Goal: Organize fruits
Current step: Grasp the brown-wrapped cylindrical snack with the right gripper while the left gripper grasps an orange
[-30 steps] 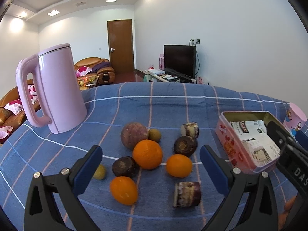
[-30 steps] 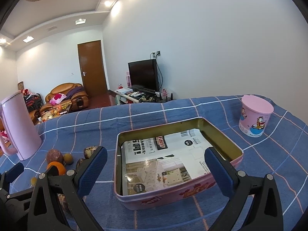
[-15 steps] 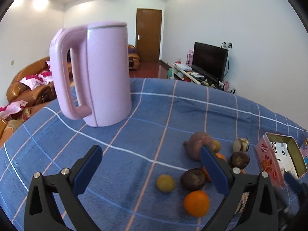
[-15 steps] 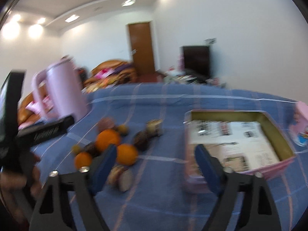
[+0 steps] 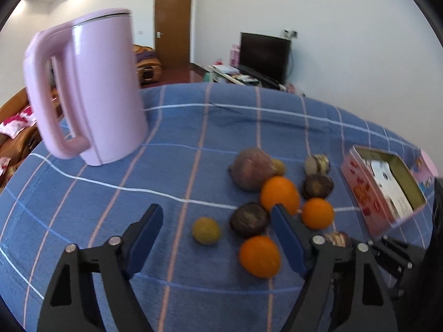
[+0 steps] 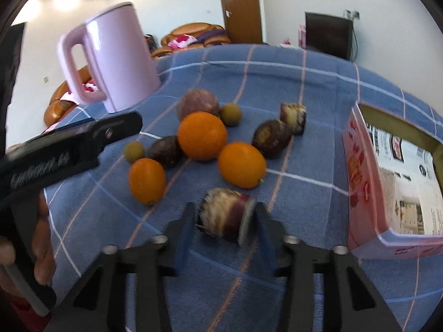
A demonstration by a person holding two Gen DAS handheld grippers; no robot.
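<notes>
Several fruits lie clustered on the blue checked cloth: three oranges, the largest in the middle, dark round fruits, small yellow-green ones, a big reddish fruit. My right gripper has its jaws narrowed around a cut purple-brown piece on the cloth; the pads stand close on both sides, and I cannot tell whether they touch. My left gripper is open and empty, hovering above the small yellow-green fruit and a dark fruit. A pink tin box lined with printed paper stands to the right.
A tall pink kettle stands at the back left of the table. A pink cup peeks out behind the tin. The left tool's body crosses the left of the right wrist view. Sofas, a door and a TV lie beyond the table.
My right gripper swung left from the tin to the fruits, came down and narrowed around the cut purple piece. My left gripper shifted left, then back toward the fruit cluster.
</notes>
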